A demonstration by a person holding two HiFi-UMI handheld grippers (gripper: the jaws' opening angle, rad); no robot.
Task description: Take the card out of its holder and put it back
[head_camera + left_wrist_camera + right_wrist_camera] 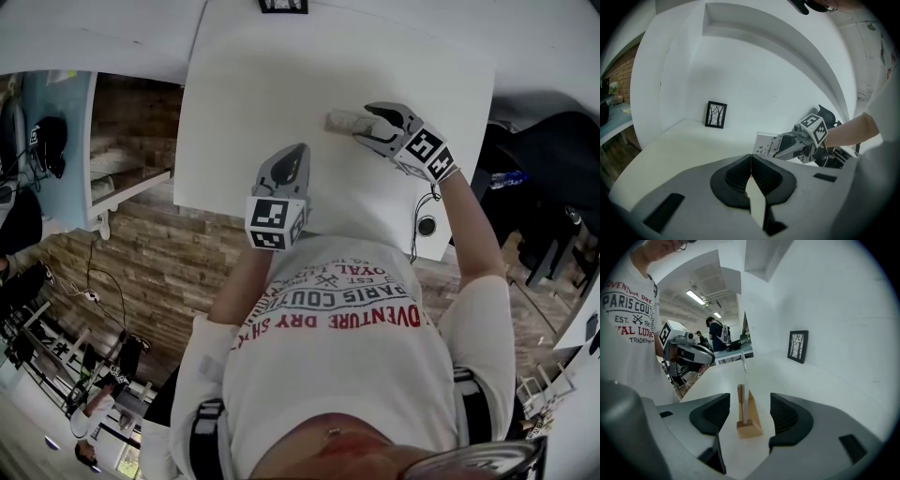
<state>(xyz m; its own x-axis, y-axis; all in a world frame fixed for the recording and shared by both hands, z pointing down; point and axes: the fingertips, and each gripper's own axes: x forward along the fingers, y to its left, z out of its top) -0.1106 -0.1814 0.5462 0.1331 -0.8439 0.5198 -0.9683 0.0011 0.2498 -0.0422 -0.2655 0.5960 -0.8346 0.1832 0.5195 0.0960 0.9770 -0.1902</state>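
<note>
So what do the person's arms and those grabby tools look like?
The left tool and right tool are grey with black ribbed pads. Each carries a white cube with black square markers. The person wears a white short-sleeved T-shirt with red lettering.

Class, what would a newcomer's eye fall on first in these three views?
The card standing upright in its wooden holder on the white table, between the open right tongs. Then the left tongs, shut, at the table's near edge, and a small framed tree picture against the wall.
</note>
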